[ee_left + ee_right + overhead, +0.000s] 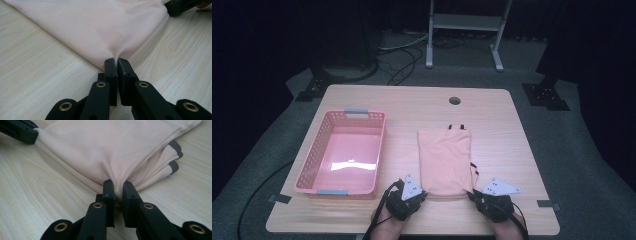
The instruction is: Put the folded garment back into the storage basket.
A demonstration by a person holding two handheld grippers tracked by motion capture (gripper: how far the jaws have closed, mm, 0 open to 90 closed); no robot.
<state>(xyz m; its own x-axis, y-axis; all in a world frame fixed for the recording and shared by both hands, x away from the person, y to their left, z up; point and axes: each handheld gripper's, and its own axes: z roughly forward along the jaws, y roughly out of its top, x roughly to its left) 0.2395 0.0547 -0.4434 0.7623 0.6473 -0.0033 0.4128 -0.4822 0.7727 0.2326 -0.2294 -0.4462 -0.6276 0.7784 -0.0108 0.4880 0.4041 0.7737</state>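
With both near corners pinched, the cloth (pixel 445 161) lies folded at centre frame, not yet lifted. Left gripper (pixel 117 62) is clamped on its corner, right gripper (pixel 117 185) likewise. The basket (pixel 312 155) at left sits empty, so I'd say another fold or the drop-in remains. No writing is readable.

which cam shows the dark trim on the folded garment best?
Right gripper view: three stacked layer ends of the dark trim show close up on the peach garment. High view gives small dark tabs at the far edge and right side. Left gripper view has plain fabric.
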